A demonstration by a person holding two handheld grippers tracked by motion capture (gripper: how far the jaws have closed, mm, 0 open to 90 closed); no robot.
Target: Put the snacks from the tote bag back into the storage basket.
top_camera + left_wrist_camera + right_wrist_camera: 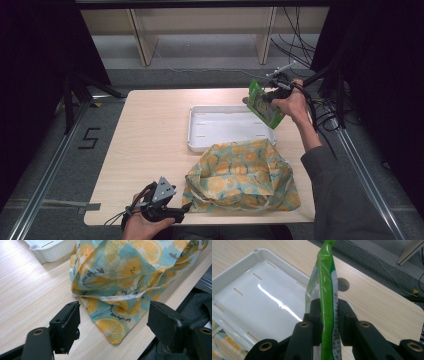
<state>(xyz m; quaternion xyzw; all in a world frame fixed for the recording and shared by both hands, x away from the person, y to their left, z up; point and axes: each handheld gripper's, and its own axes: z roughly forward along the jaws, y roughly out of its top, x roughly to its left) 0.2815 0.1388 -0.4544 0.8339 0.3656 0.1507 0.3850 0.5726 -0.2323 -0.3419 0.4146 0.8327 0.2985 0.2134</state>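
- High view: your right tongs (274, 96) hold a green packet (263, 105) in the air over the 2 o'clock corner of the white tray (200, 131); the packet is not yet set down.
- The tray's floor looks bare in the part you can see, so I judge the work at an early stage: one item out of the bag and on its way, none delivered.
- The orange-print cloth bag (242, 175) lies slumped on the table (150, 135) at about 5 o'clock from the tray, touching its near rim. Whether more items remain inside cannot be told.
- Right gripper view: your right tongs (328, 315) are closed narrowly on the green packet (325, 280), pinching its flat faces; the packet stands edge-on and upright, with the tray (234, 272) below at 9 o'clock.
- Left gripper view: your left tongs (113, 322) stand wide apart and hold nothing. A corner of the bag (112, 327) lies between the jaws, but neither jaw touches it.
- High view: your left tongs (172, 212) sit at the table's near edge, just beside the bag's 8 o'clock corner.
- Remaining, in my judgement: lower the packet into the tray, release, then return to the bag.
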